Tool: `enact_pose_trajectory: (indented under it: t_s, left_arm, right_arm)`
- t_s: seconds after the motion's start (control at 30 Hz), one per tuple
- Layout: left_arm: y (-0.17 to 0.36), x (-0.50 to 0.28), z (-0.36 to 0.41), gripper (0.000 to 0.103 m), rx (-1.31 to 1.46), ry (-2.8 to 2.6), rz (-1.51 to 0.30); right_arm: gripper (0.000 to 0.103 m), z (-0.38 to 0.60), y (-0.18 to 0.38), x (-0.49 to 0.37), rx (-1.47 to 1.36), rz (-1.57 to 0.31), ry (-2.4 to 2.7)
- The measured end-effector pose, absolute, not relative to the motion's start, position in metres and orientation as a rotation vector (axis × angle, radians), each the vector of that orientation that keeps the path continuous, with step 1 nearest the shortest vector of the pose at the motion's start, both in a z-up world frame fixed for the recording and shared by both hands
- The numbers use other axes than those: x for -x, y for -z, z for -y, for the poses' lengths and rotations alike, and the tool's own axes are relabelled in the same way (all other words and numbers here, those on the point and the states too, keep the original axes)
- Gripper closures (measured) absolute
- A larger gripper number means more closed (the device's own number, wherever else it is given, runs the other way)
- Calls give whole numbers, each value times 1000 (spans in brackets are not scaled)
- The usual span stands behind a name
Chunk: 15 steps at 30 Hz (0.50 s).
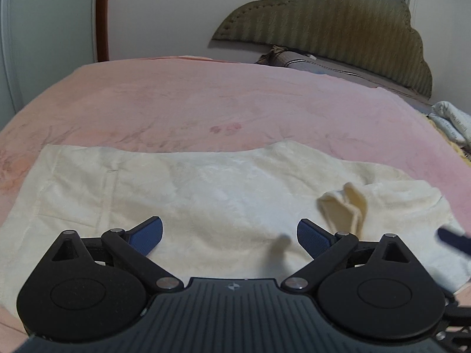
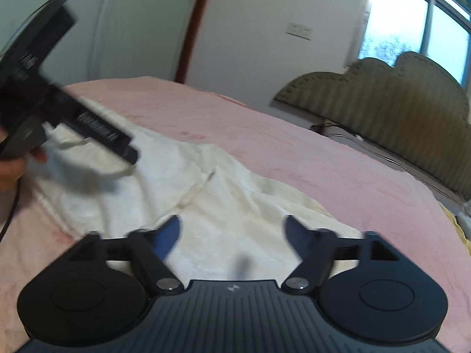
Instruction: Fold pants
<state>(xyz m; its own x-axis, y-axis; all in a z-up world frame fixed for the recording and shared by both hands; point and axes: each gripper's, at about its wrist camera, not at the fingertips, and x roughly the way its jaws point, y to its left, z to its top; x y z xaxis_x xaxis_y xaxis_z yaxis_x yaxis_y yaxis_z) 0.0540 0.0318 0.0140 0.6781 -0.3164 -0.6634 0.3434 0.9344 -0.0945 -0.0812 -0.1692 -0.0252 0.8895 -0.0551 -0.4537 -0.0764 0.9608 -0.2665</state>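
Note:
Cream pants [image 1: 206, 188] lie flat on the pink bed, with a pocket seam at the left and a small raised fold [image 1: 347, 209] at the right. My left gripper [image 1: 229, 235] is open just above the pants, holding nothing. A blue fingertip of the right gripper shows at the right edge [image 1: 453, 241]. In the right wrist view the pants [image 2: 223, 206] lie rumpled with a drawstring [image 2: 194, 191] across them. My right gripper [image 2: 232, 232] is open above them and empty. The left gripper's body [image 2: 59, 111] shows blurred at upper left, held in a hand.
The pink blanket [image 1: 206, 97] covers the bed. An olive padded headboard [image 1: 338, 23] stands against the far wall under a window. Pillows [image 1: 309, 61] lie at the head, and folded white cloth [image 1: 453, 120] at the right edge.

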Motion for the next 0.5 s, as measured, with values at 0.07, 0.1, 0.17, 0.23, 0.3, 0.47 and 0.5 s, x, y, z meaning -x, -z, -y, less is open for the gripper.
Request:
enact_pose_trajectory:
  t_s: [0.07, 0.1, 0.17, 0.23, 0.3, 0.47, 0.5]
  left_arm:
    - [-17, -54, -21, 5, -23, 414, -747]
    - [-18, -53, -15, 5, -26, 436, -749]
    - [-19, -51, 0, 4, -55, 459, -738]
    - [-19, -50, 16, 4, -104, 457, -715]
    - [-18, -52, 29, 4, -141, 447, -695]
    - [-2, -68, 73, 5, -289, 383, -668]
    - [2, -71, 81, 5, -322, 354, -658]
  right_arm:
    - [64, 165, 28, 86, 298, -499, -39]
    - [67, 165, 30, 87, 299, -511, -54]
    - [69, 164, 31, 90, 289, -527, -92]
    - [69, 165, 29, 98, 265, -513, -158]
    - [69, 166, 25, 104, 244, -502, -212]
    - [69, 156, 40, 94, 321, -569, -205]
    - [69, 154, 44, 90, 326, -575, -190]
